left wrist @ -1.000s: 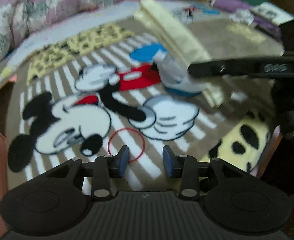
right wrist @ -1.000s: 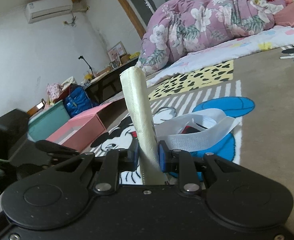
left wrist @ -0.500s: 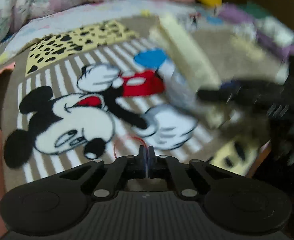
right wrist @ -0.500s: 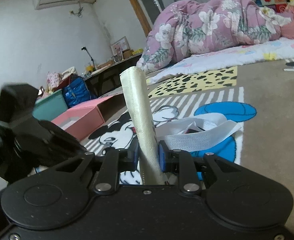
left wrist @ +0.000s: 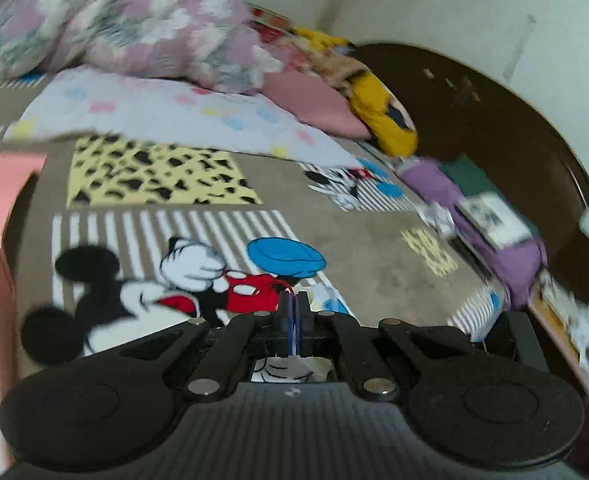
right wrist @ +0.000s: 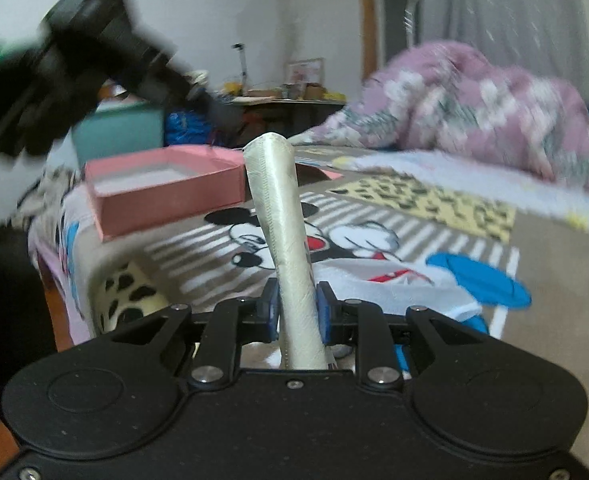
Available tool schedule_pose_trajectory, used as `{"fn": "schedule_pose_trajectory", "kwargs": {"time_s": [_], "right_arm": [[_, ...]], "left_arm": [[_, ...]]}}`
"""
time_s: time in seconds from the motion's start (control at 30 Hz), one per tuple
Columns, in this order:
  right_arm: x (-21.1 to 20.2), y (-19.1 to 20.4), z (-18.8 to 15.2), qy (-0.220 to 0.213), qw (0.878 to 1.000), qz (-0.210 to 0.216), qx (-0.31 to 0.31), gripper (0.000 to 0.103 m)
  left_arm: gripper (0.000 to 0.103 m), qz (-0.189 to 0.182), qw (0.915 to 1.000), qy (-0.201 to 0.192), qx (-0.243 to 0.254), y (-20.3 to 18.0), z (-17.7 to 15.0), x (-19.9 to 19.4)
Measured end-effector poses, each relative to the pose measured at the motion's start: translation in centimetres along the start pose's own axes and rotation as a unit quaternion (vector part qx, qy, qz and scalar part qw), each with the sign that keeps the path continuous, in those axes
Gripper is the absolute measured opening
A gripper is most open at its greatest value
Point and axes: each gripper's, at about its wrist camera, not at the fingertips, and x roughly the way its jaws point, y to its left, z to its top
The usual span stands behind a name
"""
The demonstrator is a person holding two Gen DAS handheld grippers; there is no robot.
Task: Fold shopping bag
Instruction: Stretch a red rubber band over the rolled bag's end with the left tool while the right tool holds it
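Right hand-held gripper: jaws narrow, blue pads clamped on either side of the shopping bag, which is folded into a cream-coloured strip standing nearly upright between the fingers, tilted slightly left at its top. A white handle strap of the bag trails to the right just beyond the pads, lying on the cartoon-mouse blanket.

Left hand-held gripper: jaws fully together, pads touching. A thin red loop, maybe a rubber band, pokes out at the pad tips; can't tell for sure that it is pinched. In the right wrist view this gripper shows only as a blurred black shape at the upper left, raised above the bed, well apart from the bag.

Outward: pink open box on the blanket's far left, just behind the bag strip. Teal box further back beside it. Cluttered table against the far wall. Pink floral quilt heaped at the far right, with white bedding spread in front of it. Left wrist view also shows a yellow plush and purple items along the bed's right edge. Heavy motion blur in both views.
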Motion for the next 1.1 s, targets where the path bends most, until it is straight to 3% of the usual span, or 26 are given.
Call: {"fn": "schedule_pose_trajectory", "kwargs": {"time_s": [0.1,0.17,0.3,0.37,0.57,0.63,0.8,0.93,1.1], "right_arm": [[-0.1,1.8,-0.1,0.006,0.997,-0.011,-0.074,0.020],[0.0,3.0,-0.3,0.013,0.992,-0.016,-0.123,0.020],[0.0,4.2,-0.1,0.017,0.984,-0.021,-0.174,0.019],[-0.1,4.5,-0.1,0.014,0.982,-0.022,-0.187,0.019],[-0.5,4.4,0.3,0.004,0.981,-0.031,-0.191,0.019],[-0.5,4.6,0.3,0.001,0.981,-0.035,-0.193,0.019],[-0.8,4.6,0.6,-0.015,0.981,-0.045,-0.186,0.019],[-1.1,3.4,1.0,-0.027,0.990,-0.038,-0.132,0.018],[-1.7,1.4,1.4,-0.058,0.998,0.006,-0.006,0.018]], "left_arm": [[0.001,-0.007,0.9961,0.057,0.068,-1.4,1.3,0.1],[0.001,-0.013,0.9881,0.102,0.114,-2.6,1.7,0.3],[0.001,-0.003,0.9601,0.188,0.207,-4.8,1.4,1.5],[0.001,0.010,0.9458,0.213,0.245,-5.6,1.0,2.0],[0.001,0.033,0.9238,0.229,0.305,-6.1,0.5,1.8],[0.001,0.022,0.9226,0.229,0.310,-6.2,0.5,1.6],[0.001,0.023,0.9053,0.237,0.352,-7.4,0.2,1.8],[0.001,0.031,0.9024,0.220,0.370,-8.0,0.2,1.6],[0.001,0.030,0.9063,0.193,0.375,-8.7,0.2,1.7]]}}
